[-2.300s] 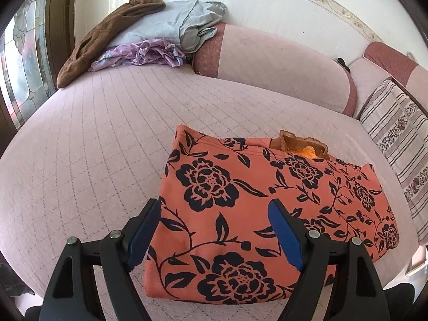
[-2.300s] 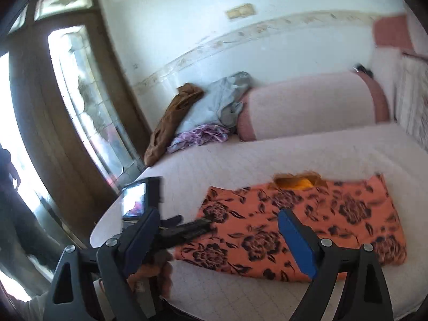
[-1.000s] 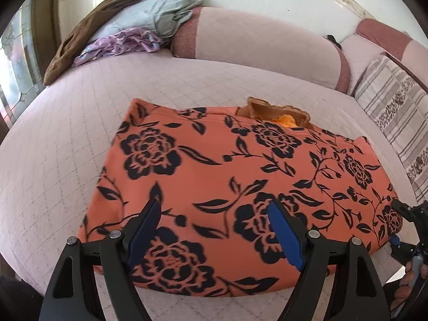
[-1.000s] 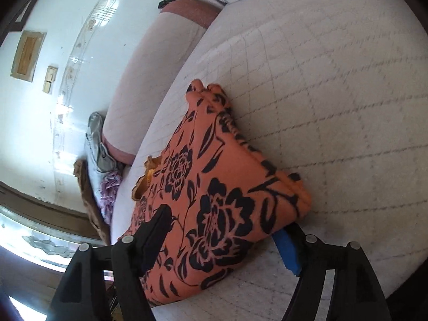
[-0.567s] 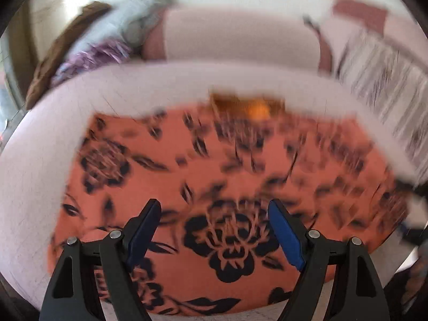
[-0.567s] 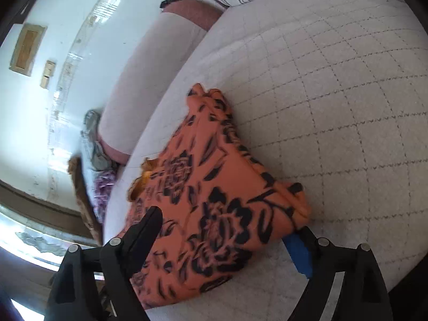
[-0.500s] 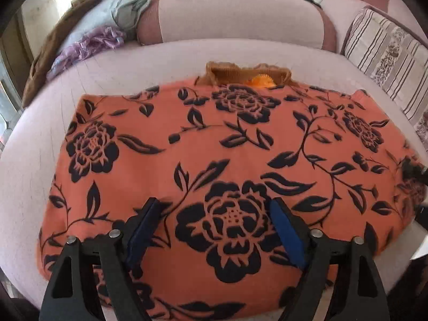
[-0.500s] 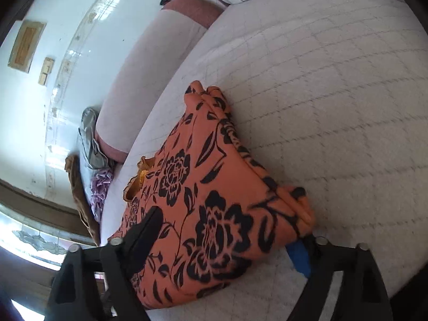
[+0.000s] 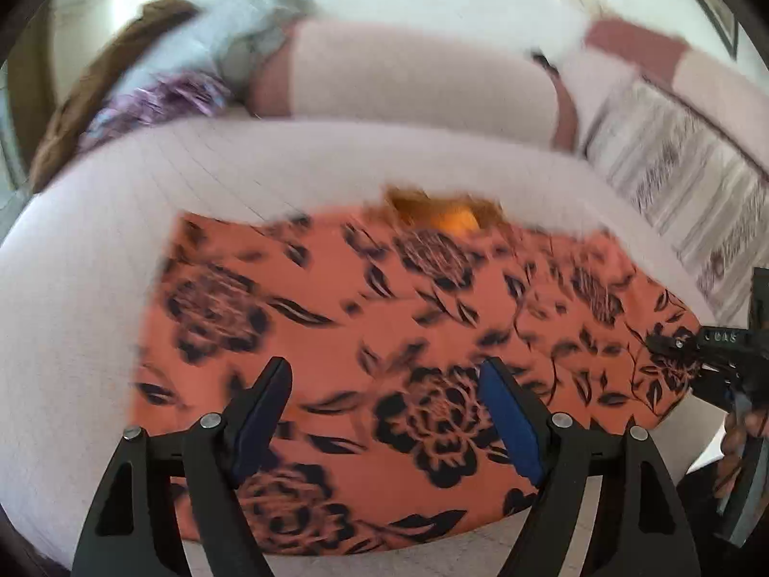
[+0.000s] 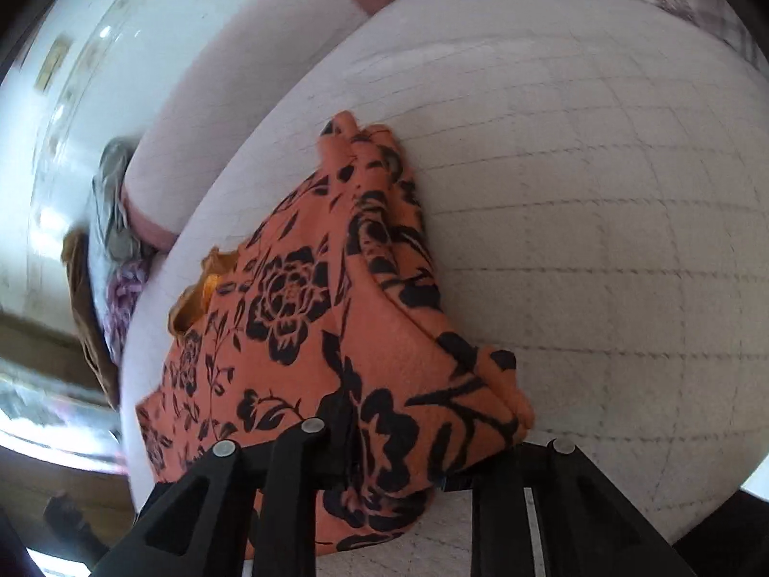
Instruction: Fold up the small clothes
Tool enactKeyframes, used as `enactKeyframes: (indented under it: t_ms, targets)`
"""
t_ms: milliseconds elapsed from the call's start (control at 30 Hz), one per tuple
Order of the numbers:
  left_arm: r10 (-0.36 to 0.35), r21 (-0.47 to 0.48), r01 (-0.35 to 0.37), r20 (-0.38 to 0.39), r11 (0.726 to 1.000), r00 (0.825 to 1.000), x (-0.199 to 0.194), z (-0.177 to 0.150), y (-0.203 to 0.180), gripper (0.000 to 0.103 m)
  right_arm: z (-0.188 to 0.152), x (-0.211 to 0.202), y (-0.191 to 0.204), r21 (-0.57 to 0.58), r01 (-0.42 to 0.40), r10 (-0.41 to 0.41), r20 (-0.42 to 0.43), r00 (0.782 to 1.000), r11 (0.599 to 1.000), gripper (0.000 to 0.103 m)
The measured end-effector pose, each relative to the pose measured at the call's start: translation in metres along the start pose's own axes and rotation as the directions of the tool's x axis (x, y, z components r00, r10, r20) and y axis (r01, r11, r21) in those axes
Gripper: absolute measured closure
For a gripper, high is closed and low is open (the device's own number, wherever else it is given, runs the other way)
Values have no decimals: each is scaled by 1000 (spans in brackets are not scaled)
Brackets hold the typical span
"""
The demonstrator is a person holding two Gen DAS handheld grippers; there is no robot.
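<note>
A: Far left, left wrist view: brown garment (image 9: pixel 91 91), grey garment (image 9: pixel 250 24) and purple floral cloth (image 9: pixel 163 101) heaped at the back corner of the quilted pale-pink bed (image 9: pixel 86 259). Blurred throughout.

B: Next along, against the wall: pink bolster (image 9: pixel 418 77), dark-pink band at each end. Striped cushion (image 9: pixel 673 178) further right.

A: Centre: orange garment with black rose print (image 9: pixel 384 317) spread flat on the bed, lying crosswise. Tan neckline with an orange lining at its far edge.

B: Left gripper (image 9: pixel 384 408): jaws wide and drawing in a little, blue pads over the near part of the garment. Nothing pinched; cloth seen between them, pads pressing on nothing.

A: Far right of that view: right gripper (image 9: pixel 692 351) at the garment's right end, a hand (image 9: pixel 735 437) below it.

B: Right wrist view: right gripper (image 10: pixel 399 452) closing, jaws narrow, bunched corner of the orange garment (image 10: pixel 298 307) clamped between them. Fabric puckered and raised off the bed (image 10: pixel 576 192) at the grip, folds running back from it.

A: Rest of the garment trailing leftward, flat on the quilt.
</note>
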State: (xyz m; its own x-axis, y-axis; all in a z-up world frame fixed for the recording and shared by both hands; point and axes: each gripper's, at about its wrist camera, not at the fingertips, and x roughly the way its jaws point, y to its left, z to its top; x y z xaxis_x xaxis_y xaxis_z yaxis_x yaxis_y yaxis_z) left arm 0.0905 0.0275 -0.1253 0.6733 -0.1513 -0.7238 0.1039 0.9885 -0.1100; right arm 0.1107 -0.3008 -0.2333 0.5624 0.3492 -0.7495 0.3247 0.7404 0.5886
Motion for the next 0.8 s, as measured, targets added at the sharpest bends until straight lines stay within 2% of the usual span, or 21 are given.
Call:
enactKeyframes:
  t_ms: [33, 100, 133, 200, 233, 300, 367, 400, 433, 500, 567, 633, 667, 700, 800]
  targets:
    - [5, 0, -5, -17, 1000, 1000, 5, -3, 3, 22, 0, -9, 10, -30, -1, 2, 26, 1000, 1000, 81]
    - [56, 65, -47, -140, 997, 989, 39, -12, 3, 23, -2, -28, 39, -99, -9, 17, 80, 997, 995, 82]
    - [54, 74, -44, -145, 996, 988, 46, -18, 7, 24, -4, -38, 57, -136, -19, 33, 104, 994, 991, 83]
    - [2, 2, -2, -81, 1000, 997, 25, -15, 17, 25, -12, -54, 99, -247, -28, 65, 146, 987, 969, 84]
    - [-47, -73, 44, -40, 996, 998, 9, -10, 30, 25, -21, -63, 127, -319, -40, 96, 161, 982, 947, 84]
    - [-57, -167, 64, 50, 984, 997, -18, -3, 55, 25, -43, -73, 174, -442, -51, 142, 177, 974, 896, 84]
    - [15, -278, 28, 152, 960, 988, -46, -2, 97, 25, -77, -72, 226, -570, -76, 198, 156, 968, 818, 84]
    - [43, -308, 12, 172, 951, 984, -50, -4, 110, 25, -92, -69, 240, -608, -81, 209, 142, 968, 790, 84]
    - [101, -359, -27, 187, 933, 977, -54, -8, 132, 25, -112, -59, 258, -655, -94, 216, 107, 971, 750, 84]
    - [167, -430, -80, 170, 899, 971, -49, -15, 164, 25, -144, -30, 278, -695, -121, 196, 29, 980, 709, 84]
    - [169, -498, -93, 109, 862, 980, -39, -26, 192, 25, -179, 24, 288, -729, -127, 111, -70, 991, 673, 84]
    - [143, -559, -73, 84, 826, 986, -34, -33, 206, 25, -199, 74, 282, -725, -133, 3, -177, 984, 675, 84]
    - [140, -558, -68, 86, 827, 986, -35, -34, 207, 25, -205, 87, 280, -726, -127, -20, -191, 981, 676, 84]
    - [149, -551, -74, 92, 831, 985, -35, -35, 205, 25, -207, 82, 283, -735, -115, -12, -165, 986, 668, 84]
    - [151, -549, -70, 103, 833, 983, -34, -33, 206, 25, -196, 40, 301, -737, -137, 79, -113, 990, 662, 85]
